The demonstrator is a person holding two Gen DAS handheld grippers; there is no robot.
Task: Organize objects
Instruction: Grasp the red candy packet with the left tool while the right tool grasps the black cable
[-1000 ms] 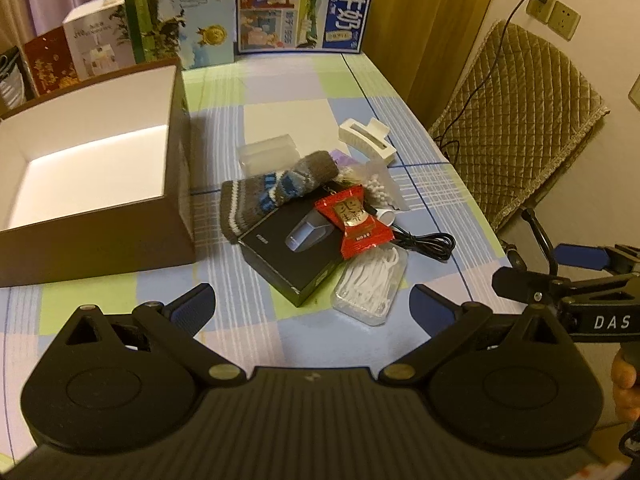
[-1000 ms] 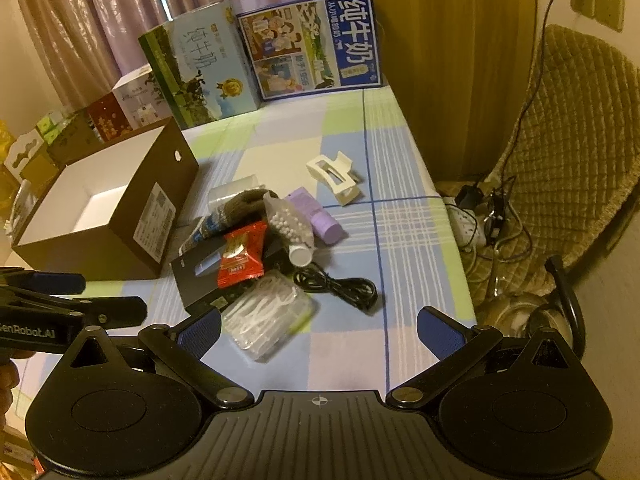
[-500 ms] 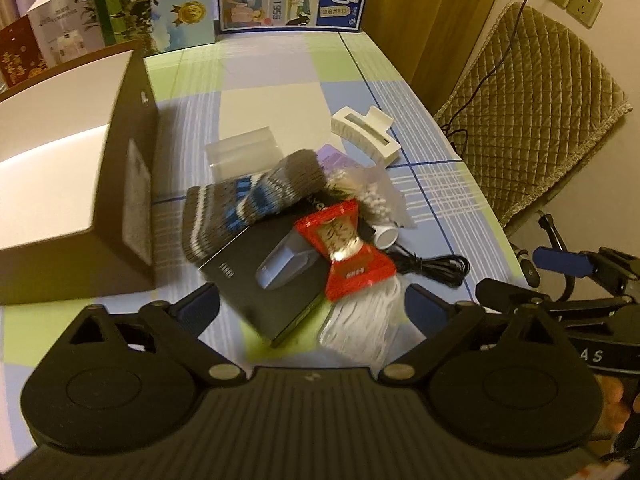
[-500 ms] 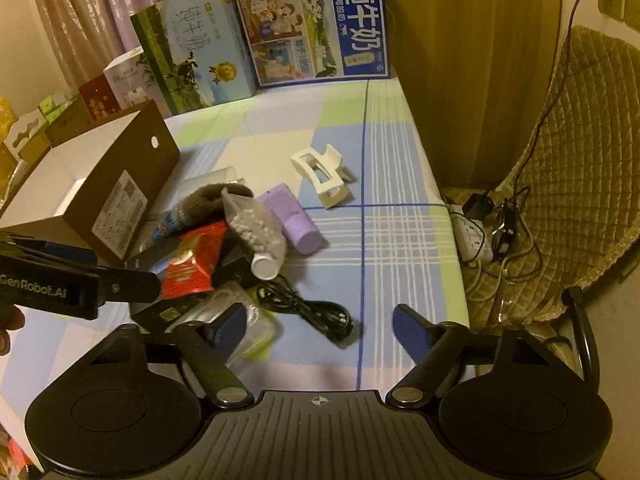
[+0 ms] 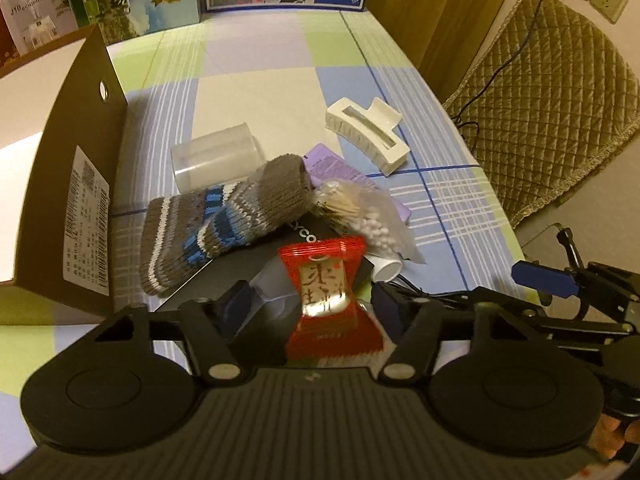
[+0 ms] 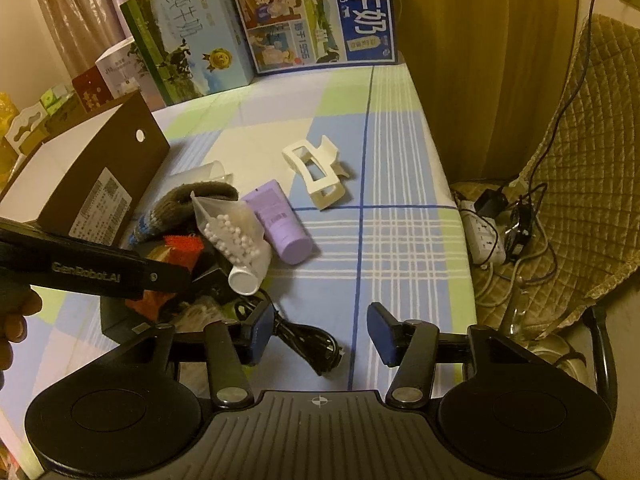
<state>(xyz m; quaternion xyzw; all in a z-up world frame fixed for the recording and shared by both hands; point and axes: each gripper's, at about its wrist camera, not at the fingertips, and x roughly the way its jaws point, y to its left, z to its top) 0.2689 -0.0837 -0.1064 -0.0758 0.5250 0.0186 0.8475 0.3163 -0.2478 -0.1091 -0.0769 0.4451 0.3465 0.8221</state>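
A pile lies on the checked tablecloth: a red candy packet (image 5: 328, 292), a striped knit sock (image 5: 224, 232), a black box (image 5: 224, 280), a bag of cotton swabs (image 5: 360, 216), a purple tube (image 6: 280, 220), a white hair claw (image 5: 364, 132) and a black cable (image 6: 308, 340). My left gripper (image 5: 310, 308) is open, its fingers on either side of the red candy packet. My right gripper (image 6: 320, 332) is open over the black cable. The brown open box (image 5: 80, 184) stands left of the pile.
A clear plastic cup (image 5: 216, 160) lies behind the sock. Milk cartons (image 6: 312, 16) stand along the table's far edge. A quilted chair (image 5: 552, 120) and a power strip (image 6: 484, 236) are beyond the table's right edge.
Both grippers have moved forward and down toward the pile. The left gripper now straddles the red candy packet and the right one has reached the cable. Both have narrowed.
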